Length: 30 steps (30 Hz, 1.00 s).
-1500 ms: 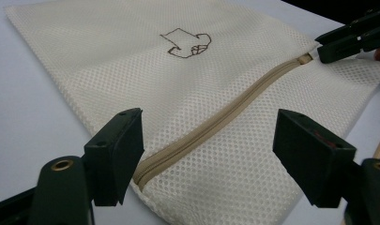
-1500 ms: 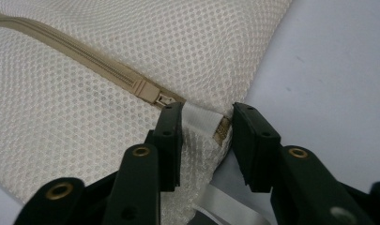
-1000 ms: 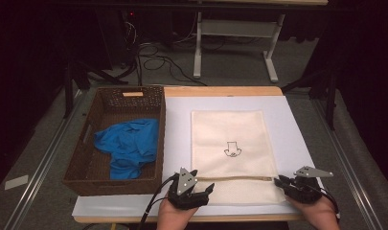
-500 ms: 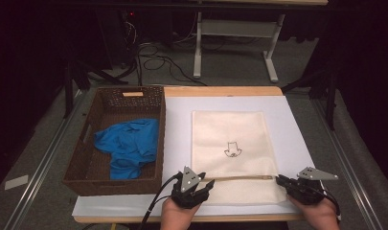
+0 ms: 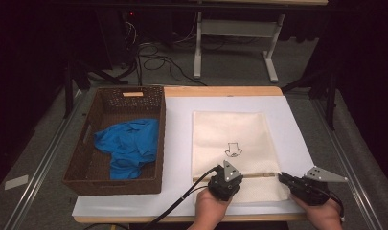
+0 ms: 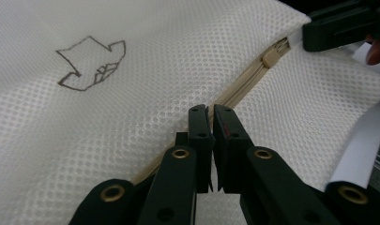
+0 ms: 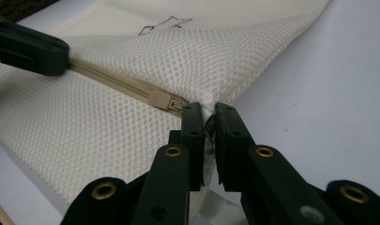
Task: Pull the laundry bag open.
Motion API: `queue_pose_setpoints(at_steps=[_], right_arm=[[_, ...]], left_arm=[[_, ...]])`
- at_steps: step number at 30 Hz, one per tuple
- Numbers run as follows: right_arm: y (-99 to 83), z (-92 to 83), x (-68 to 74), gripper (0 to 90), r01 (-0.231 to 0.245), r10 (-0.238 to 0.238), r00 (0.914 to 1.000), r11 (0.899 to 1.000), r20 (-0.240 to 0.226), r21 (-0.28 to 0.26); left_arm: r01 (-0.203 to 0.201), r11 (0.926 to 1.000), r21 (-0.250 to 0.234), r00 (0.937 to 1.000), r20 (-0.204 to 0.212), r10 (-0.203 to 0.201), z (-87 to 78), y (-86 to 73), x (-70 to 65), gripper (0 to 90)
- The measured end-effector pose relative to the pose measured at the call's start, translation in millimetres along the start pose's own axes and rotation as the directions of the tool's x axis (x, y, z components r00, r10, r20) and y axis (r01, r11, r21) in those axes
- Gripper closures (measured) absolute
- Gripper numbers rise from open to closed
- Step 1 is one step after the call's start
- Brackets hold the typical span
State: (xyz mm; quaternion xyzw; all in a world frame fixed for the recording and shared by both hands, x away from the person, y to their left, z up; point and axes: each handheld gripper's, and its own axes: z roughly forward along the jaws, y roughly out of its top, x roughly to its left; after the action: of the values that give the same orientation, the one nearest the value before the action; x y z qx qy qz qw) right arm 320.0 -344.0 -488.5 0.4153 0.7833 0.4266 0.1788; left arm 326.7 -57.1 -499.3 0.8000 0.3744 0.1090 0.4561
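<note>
Now the left gripper [image 5: 224, 178] has slid in along the near end of the mesh bag [image 5: 232, 139] and sits over the zipper [image 5: 258, 174], well in from the bag's left edge where it stood a second ago. Its jaws have just been closing. In the left gripper view they stand together at the zipper line [image 6: 234, 91], and they seem to pinch mesh or tape there, though the closed tips hide just what is caught.

The right gripper [image 5: 283, 178] has hardly stirred. It is clamped on the bag's right corner — in the right gripper view [image 7: 205, 117] a nip of fabric shows between its jaws, just beside the zipper slider [image 7: 165, 100].

So the bag is now held at two points along the zipper, one hand anchoring the end and the other gripping nearer the middle. That reads as the set-up for opening it, not the opening itself: the slider sits at the right end and the teeth [image 7: 117, 82] look shut along their visible length.

Farther off the bag lies flat on the white sheet [image 5: 177, 143], its arrow mark [image 5: 233, 150] upward. Well apart to the left stands the wicker basket [image 5: 127, 96] with the blue cloth [image 5: 129, 146] inside — likely what the bag is meant to take.
</note>
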Motion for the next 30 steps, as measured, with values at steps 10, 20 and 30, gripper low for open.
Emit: queue_pose_setpoints(at_steps=[10,20,30], right_arm=[[4.2,-4.4,3.7,84.3,0.007,-0.008,0.9996,1.0,-0.029,-0.03],[14.7,-5.1,5.6,84.3,0.023,-0.025,0.9994,0.997,-0.022,-0.07],[16.1,-9.8,10.0,84.3,0.033,-0.037,0.9988,0.994,-0.032,-0.104]], left_arm=[[-0.051,0.9934,0.103,0.9967,-0.058,0.057,20.8,-8.8,-2.8,82.4],[-0.004,0.9993,0.038,0.9987,-0.051,0.006,11.2,-5.1,1.7,70.2],[0.04,0.9944,-0.097,0.999,-0.017,-0.042,-5.6,1.7,0.9,63.6]])
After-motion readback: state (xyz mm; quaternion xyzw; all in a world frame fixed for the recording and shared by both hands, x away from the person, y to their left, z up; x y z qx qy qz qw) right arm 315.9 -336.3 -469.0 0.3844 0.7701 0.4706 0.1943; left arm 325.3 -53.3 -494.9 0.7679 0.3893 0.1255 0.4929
